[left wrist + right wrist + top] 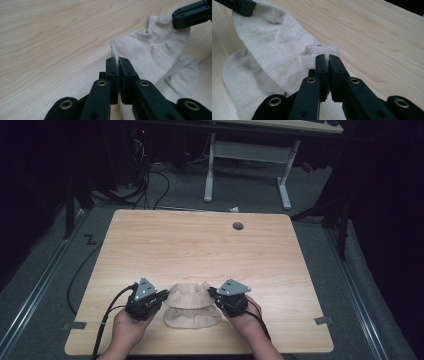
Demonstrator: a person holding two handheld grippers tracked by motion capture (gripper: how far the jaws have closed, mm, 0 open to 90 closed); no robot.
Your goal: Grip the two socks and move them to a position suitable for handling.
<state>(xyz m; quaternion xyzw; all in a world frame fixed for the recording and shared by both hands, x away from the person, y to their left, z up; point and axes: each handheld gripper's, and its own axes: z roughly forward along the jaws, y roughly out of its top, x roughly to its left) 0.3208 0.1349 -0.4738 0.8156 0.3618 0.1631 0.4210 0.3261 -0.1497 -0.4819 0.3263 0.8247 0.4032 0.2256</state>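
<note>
OK, I've got both grippers, left gripper and right gripper, clenched on the soft knit beige sock; the gripper views show its ribbing above the wood-grain worktop.

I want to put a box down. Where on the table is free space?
The far half of the table, between the sock and the round hole, is bare. The near edge is crowded: left gripper and right gripper pinch the sock.

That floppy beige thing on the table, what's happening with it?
It's a beige sock lying near the front edge of a wooden table. A person holds a hand-held gripper in each hand. The left hand-held gripper is pinched shut on one edge of the sock, and the right hand-held gripper is pinched shut on the opposite edge. The sock hangs slack between them, with part of it resting on the table.
</note>
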